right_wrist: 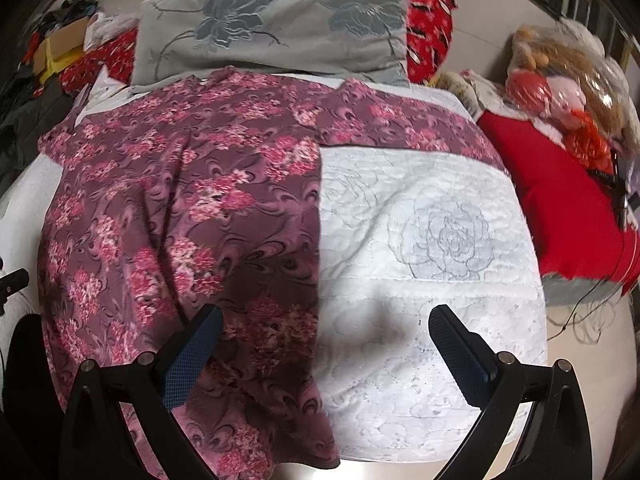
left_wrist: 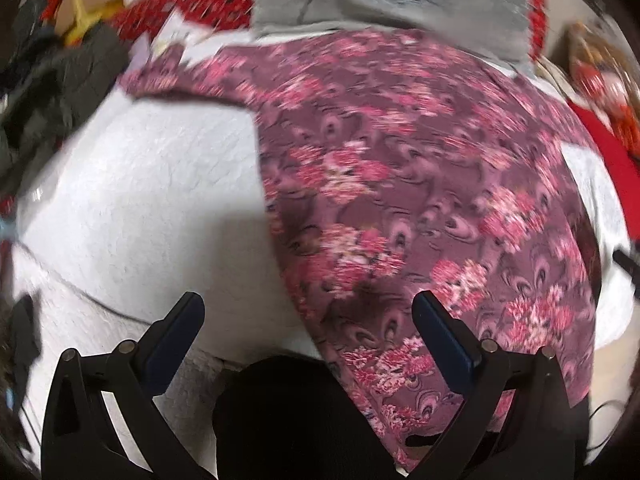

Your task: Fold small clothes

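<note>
Both the left gripper (left_wrist: 308,316) and right gripper (right_wrist: 325,328) gape empty above the floral garment (right_wrist: 180,200); pinch matching hem corners, fold evenly.

— Any writing, label or number you can read in either view?

— None. The floral garment (right_wrist: 180,208) carries only a flower print, and the grey pillow (right_wrist: 276,20) and white quilt (right_wrist: 440,240) only stitched flowers.

— And the bagged toys (right_wrist: 560,80) to the right?

— Too blurred and small; no readable lettering there either.
</note>
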{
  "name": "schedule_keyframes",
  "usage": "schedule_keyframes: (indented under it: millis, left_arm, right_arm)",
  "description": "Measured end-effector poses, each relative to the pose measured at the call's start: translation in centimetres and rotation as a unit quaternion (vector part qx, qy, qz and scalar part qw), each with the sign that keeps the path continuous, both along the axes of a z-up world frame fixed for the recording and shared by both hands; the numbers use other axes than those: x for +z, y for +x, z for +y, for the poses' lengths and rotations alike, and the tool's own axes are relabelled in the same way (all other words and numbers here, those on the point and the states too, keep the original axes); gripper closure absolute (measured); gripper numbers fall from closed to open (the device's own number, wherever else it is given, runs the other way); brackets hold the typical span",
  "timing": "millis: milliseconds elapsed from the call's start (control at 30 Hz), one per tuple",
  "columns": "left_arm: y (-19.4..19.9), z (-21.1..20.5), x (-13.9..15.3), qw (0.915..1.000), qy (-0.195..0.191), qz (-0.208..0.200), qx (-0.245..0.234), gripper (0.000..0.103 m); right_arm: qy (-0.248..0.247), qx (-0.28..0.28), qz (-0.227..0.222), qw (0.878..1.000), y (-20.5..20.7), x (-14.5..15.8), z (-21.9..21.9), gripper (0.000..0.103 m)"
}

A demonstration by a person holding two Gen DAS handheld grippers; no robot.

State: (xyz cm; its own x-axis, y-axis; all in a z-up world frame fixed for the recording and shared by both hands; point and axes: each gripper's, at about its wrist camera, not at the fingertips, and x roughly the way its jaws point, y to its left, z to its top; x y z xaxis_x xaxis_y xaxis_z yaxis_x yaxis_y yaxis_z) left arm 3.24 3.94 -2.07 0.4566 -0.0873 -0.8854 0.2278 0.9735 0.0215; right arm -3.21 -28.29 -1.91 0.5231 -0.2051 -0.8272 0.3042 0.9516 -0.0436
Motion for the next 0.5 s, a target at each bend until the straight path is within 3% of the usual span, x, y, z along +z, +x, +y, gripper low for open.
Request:
schedule_keyframes:
  millis: [167,300,367,400,433,467,500]
  left_arm:
    - [2.3,2.5,-1.5,0.996,-0.035,0.062,0.054,0.0]
    - [3.0,1.7,-3.5,0.9911,-0.044,0.113,0.055,0.0]
    - [3.2,0.7,-4.7,0.9886,-0.04,0.137,0.049,0.0]
    - [3.2,0.2,-5.4,0.9865,-0.043,0.151,0.047,0.006]
    - [3.1,-0.2,-6.1,0.9832,-0.051,0.169,0.045,0.013]
    - [3.0,-0.8,-7.1,0.9765,-0.067,0.202,0.037,0.039]
    - [2.9,-1.0,-7.7,0.9713,-0.079,0.222,0.033,0.054]
  right_arm:
    - [0.039,-0.015,0.026,0.999,0.5,-2.4,-1.6,0.005]
    - [0.063,0.01,0.055,0.996,1.0,-4.5,-0.8,0.022]
    - [0.032,0.028,0.057,0.997,0.8,-4.9,0.3,0.022]
    - [0.021,0.037,0.055,0.998,0.8,-4.9,0.6,0.028]
    - [0.011,0.044,0.051,0.998,0.6,-4.7,1.0,0.041]
    - [0.01,0.053,0.046,0.997,0.5,-4.5,1.3,0.048]
    - [0.012,0.063,0.044,0.997,0.3,-4.3,1.5,0.065]
